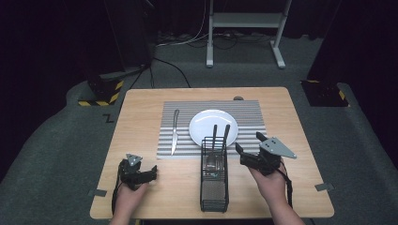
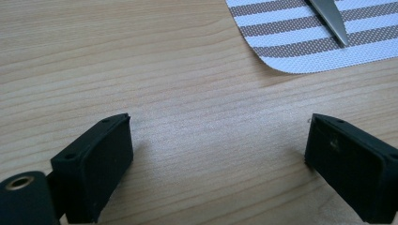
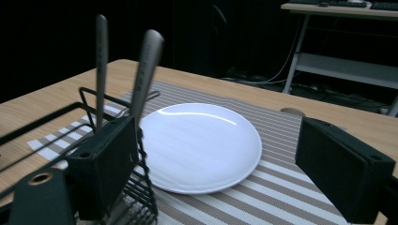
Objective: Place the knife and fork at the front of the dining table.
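A white plate lies on a striped placemat, with a knife on the mat to its left. A black wire caddy stands in front of the plate and holds two utensils with their handles up. My left gripper rests low over bare wood at the front left, jaws wide apart with nothing between them. My right gripper hovers just right of the caddy, open and empty. In the right gripper view the plate shows between the jaws and the utensil handles rise at the left.
The knife tip and a corner of the placemat lie beyond the left gripper's jaws. A small dark disc sits at the table's far edge. A white desk frame stands on the floor behind the table.
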Motion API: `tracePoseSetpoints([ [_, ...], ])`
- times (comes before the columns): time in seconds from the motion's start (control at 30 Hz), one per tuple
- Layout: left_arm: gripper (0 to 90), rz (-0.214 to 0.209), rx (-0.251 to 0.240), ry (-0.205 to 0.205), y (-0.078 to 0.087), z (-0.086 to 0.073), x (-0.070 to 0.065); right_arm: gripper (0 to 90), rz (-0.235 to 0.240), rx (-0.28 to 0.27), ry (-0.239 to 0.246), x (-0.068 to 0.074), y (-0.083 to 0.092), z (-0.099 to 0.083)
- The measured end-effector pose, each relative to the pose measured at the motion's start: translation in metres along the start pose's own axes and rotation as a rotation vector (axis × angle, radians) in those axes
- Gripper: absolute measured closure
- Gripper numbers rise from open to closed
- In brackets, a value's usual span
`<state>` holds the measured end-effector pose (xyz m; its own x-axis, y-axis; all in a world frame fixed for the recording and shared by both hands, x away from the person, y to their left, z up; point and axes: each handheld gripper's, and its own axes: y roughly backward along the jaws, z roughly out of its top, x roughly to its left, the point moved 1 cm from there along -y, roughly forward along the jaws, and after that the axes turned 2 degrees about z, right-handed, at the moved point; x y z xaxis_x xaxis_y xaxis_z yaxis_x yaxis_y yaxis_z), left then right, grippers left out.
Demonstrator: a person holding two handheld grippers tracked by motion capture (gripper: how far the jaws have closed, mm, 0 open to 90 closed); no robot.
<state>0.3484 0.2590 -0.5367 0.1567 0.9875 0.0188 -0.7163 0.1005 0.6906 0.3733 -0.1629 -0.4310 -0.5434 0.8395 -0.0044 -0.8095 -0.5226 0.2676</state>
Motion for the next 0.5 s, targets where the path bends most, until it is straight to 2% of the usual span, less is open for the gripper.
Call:
tracePoseSetpoints([
  [0.13,7.8,-0.003,0.002,-0.004,0.0,0.0,0.0,26.5,-0.005,-0.028,0.044,0.011,-0.005,0.011],
  [0.27,6.0,-0.01,0.003,-0.009,-0.001,0.0,0.0,40.0,0.003,-0.068,0.059,0.021,-0.014,0.017],
  [0.5,6.0,-0.01,0.003,-0.009,-0.001,0.0,0.0,60.9,-0.003,-0.083,0.074,0.038,-0.028,0.019],
])
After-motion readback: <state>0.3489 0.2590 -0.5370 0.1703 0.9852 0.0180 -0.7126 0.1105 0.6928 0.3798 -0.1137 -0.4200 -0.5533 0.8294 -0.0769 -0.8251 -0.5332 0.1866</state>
